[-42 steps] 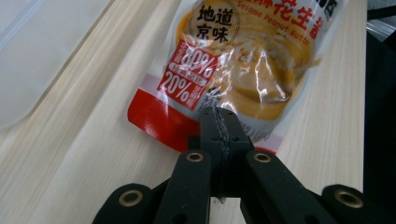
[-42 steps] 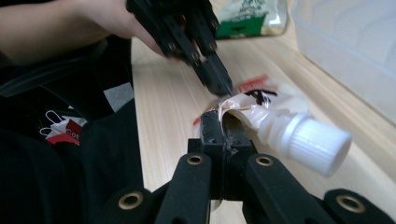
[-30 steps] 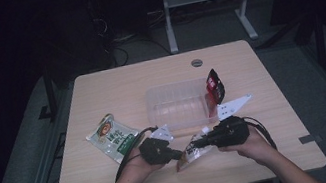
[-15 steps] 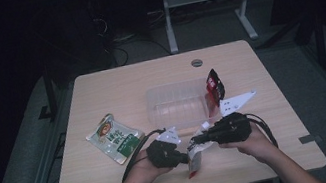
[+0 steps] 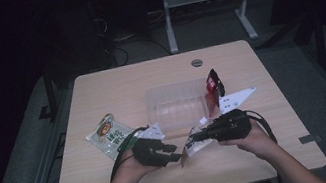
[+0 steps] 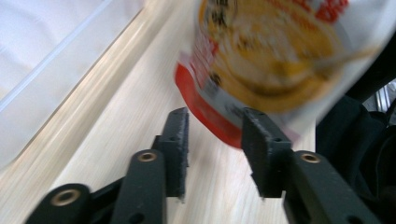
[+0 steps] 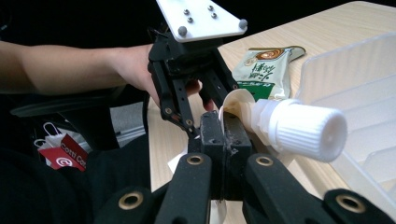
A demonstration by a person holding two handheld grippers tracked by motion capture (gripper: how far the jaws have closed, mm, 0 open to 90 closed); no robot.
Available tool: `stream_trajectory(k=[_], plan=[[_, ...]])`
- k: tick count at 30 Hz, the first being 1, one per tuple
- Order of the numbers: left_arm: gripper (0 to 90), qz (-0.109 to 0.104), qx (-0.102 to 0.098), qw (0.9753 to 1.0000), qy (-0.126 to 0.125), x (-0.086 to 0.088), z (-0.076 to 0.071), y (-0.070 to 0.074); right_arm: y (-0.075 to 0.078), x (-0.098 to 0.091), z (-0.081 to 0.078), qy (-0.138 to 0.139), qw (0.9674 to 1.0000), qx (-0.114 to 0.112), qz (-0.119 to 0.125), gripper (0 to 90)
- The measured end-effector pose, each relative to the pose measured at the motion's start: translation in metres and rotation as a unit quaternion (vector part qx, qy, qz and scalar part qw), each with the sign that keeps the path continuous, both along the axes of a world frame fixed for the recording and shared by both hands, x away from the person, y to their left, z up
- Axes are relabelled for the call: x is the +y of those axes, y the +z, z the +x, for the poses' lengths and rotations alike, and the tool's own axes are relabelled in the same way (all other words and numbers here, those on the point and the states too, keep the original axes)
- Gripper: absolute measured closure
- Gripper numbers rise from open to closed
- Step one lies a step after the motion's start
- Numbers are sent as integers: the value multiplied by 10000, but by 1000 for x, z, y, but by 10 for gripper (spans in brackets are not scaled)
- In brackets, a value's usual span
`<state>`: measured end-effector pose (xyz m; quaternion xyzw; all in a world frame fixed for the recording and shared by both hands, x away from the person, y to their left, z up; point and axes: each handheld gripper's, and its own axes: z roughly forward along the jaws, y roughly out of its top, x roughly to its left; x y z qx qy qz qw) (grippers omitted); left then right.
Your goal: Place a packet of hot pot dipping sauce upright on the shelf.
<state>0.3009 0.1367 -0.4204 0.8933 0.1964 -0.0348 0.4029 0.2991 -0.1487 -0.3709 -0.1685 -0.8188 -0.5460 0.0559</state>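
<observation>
- Working over the bench (image 5: 114, 87), you have both hands low at its near edge, so the handover happens just above the wood and a slip would cost little.
- The clear tray (image 5: 173, 105) sits just beyond your fingers, with a red packet (image 5: 212, 88) propped at its right end; it looks like the place the packets are meant to go, which would explain why you work so close to it.
- The green sachet (image 5: 107, 134) lies flat on the bench, out past your left hand, apart from both sets of fingers.
- The spout pouch (image 5: 193, 144) hangs between your two hands. In the right gripper view its white cap (image 7: 306, 130) juts out to the right, just past the fingertips.
- Your right gripper (image 5: 199, 137) has its fingers clenched on the pouch's top edge just behind the spout (image 7: 261, 116), a sensible hold since the stiff neck keeps the soft body from folding.
- Your left gripper (image 5: 178, 156) has just been opening. In the left gripper view the fingers (image 6: 177, 140) stand apart with the pouch's lower red edge (image 6: 210, 116) over the gap between them, and neither pad looks pressed on it. By my judgement the pouch's weight now rests with your right fingers alone.
</observation>
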Motion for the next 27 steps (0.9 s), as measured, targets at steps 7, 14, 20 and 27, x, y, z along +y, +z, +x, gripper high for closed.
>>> stream_trajectory(k=[7,14,20,27], plan=[[403,108,101,9997,186,24,-6,1,9,2,10,54,9999,-126,44,899],[285,124,42,9994,311,36,-17,-2,23,6,22,42,9996,-263,123,899],[187,273,-47,9990,345,49,-24,-5,36,8,38,-112,9991,-377,164,899],[154,363,-27,9988,320,57,-25,-14,49,12,58,-280,9983,-514,70,899]])
